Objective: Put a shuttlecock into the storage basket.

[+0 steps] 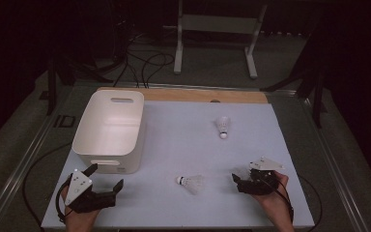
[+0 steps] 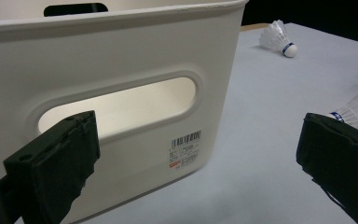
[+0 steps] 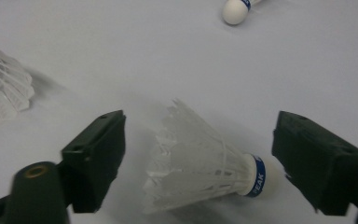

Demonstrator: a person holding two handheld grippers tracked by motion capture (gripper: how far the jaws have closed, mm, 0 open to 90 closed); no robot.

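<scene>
Pale tabletop (image 1: 174,145) in a dark room w/ cables on the floor. Right gripper (image 3: 198,154) jaws apart around a shuttlecock (image 3: 205,158), pads not touching it. Left gripper (image 2: 196,158) jaws wide apart, empty, near white bin (image 2: 121,56).

- We count three shuttlecocks: one far up the table (image 1: 223,126), one near the front middle (image 1: 192,183), one lying between the right gripper's jaws (image 3: 205,163).
- We count one white bin (image 1: 108,130), with two handle slots that we can see, one in each end wall.
- We count one table (image 1: 183,145).
- We count two grippers: left gripper (image 1: 107,177), right gripper (image 1: 240,177).
- We count one white frame stand (image 1: 216,36) on the floor beyond the table.
</scene>
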